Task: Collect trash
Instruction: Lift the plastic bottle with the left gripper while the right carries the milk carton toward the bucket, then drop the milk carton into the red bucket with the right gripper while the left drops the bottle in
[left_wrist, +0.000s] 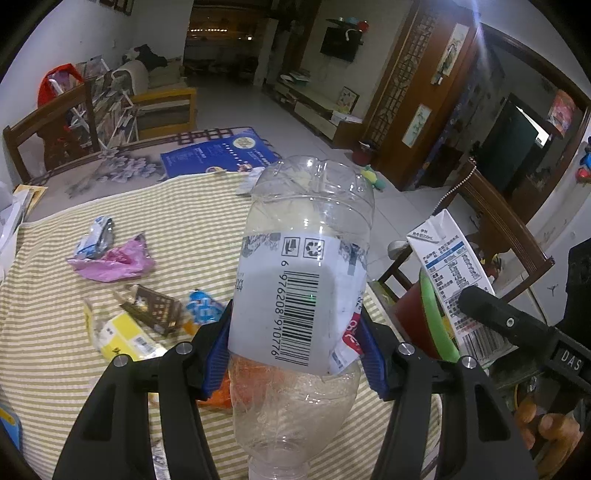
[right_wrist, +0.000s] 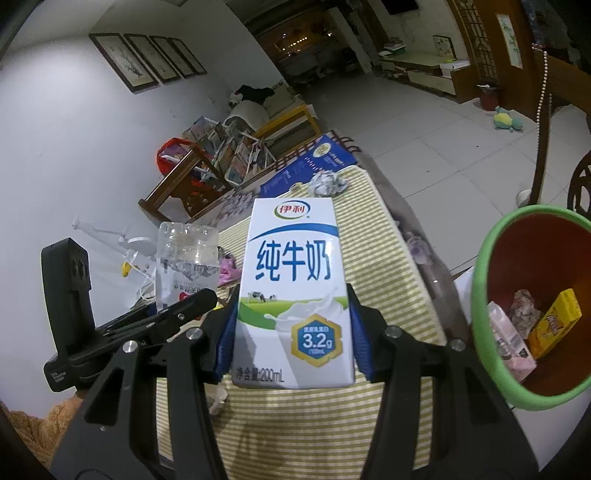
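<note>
Both sets of jaws are clamped on trash. From the left wrist view, the left gripper (left_wrist: 295, 343) squeezes an empty clear plastic bottle (left_wrist: 301, 295) across its labelled middle, blue pads (left_wrist: 218, 354) pressing either side, neck toward the camera and base pointing away, held above the striped tablecloth (left_wrist: 177, 221). Judging by its look, the bottle is light and thin-walled — it would dent under a hard squeeze, so the mid-body hold seems right. More litter lies on the cloth: a pink bag (left_wrist: 114, 262), a yellow box (left_wrist: 125, 336), a blue wrapper (left_wrist: 201, 308). At the right edge, the milk carton (left_wrist: 447, 273) shows against the bin's green rim.

From the right wrist view, the right gripper (right_wrist: 293, 339) grips that white-and-blue milk carton (right_wrist: 293, 291) by its flat sides, upright, front panel facing the camera. It looks stiff enough but light, probably crushable. Just to the right stands the green-rimmed bin (right_wrist: 484, 295) — already holding a yellow box and a pink pack.
</note>
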